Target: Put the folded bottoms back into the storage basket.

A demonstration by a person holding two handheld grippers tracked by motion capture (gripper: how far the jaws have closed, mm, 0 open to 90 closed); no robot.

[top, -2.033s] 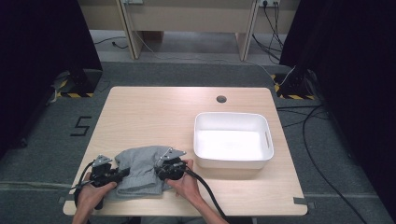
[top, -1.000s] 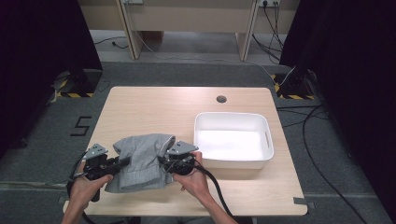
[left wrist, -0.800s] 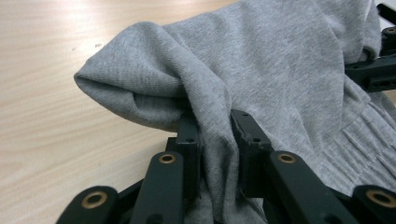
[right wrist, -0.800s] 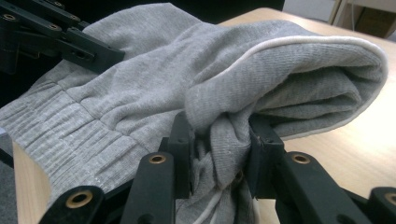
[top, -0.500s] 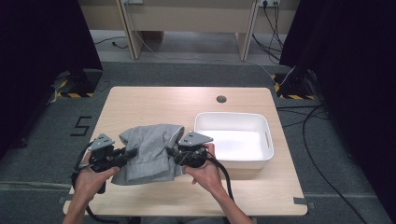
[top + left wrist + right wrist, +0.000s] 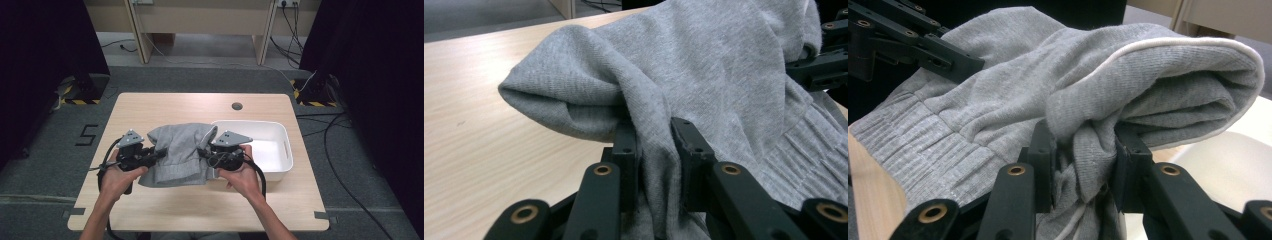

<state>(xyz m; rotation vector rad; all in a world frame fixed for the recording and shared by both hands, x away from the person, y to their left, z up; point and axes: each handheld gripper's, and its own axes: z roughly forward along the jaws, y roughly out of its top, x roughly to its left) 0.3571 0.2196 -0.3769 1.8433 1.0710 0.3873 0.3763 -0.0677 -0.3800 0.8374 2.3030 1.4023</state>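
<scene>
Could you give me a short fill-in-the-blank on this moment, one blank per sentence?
1. Both tongs, the left tongs and the right tongs, are shut on a folded ____ garment.
2. The white bin stands to the garment's ____ in the high view.
3. The inside of that bin is ____.
4. The table top is made of light ____.

Missing words: grey; right; empty; wood
</scene>
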